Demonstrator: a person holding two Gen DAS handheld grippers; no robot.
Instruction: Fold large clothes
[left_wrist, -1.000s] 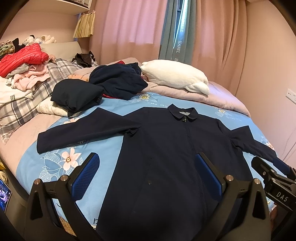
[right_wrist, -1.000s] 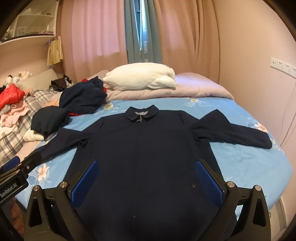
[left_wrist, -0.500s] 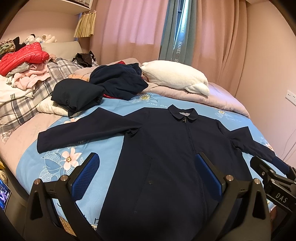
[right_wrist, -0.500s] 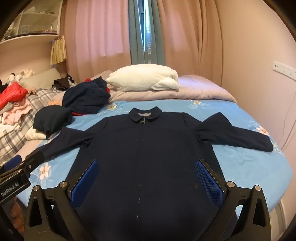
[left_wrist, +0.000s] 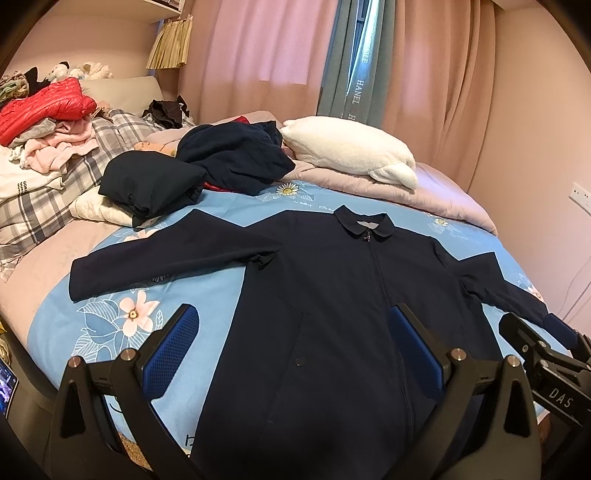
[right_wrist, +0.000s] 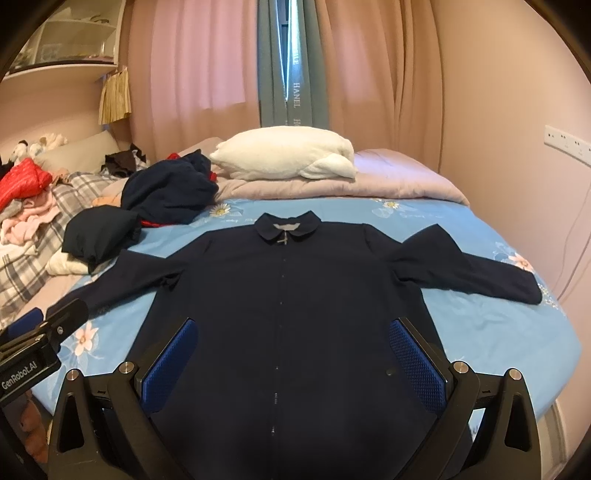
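A large navy zip jacket (left_wrist: 325, 288) lies flat, front up, on the blue floral bedsheet (left_wrist: 192, 291), collar toward the far side and both sleeves spread out. It also shows in the right wrist view (right_wrist: 288, 295). My left gripper (left_wrist: 295, 332) is open and empty, above the jacket's lower left part. My right gripper (right_wrist: 291, 343) is open and empty, above the jacket's lower middle. The right gripper shows at the right edge of the left wrist view (left_wrist: 543, 354), and the left gripper at the left edge of the right wrist view (right_wrist: 40, 343).
Crumpled navy clothes (left_wrist: 232, 155) and a folded dark garment (left_wrist: 147, 184) lie at the far left of the bed. A white pillow (left_wrist: 351, 151) rests on a lilac quilt (left_wrist: 443, 192). A red jacket (left_wrist: 44, 107) tops a clothes pile on a plaid blanket. Pink curtains hang behind.
Both grippers have drifted slightly; the jacket sits a little lower and nearer in both views. The jacket itself has not moved, and both grippers stay open.
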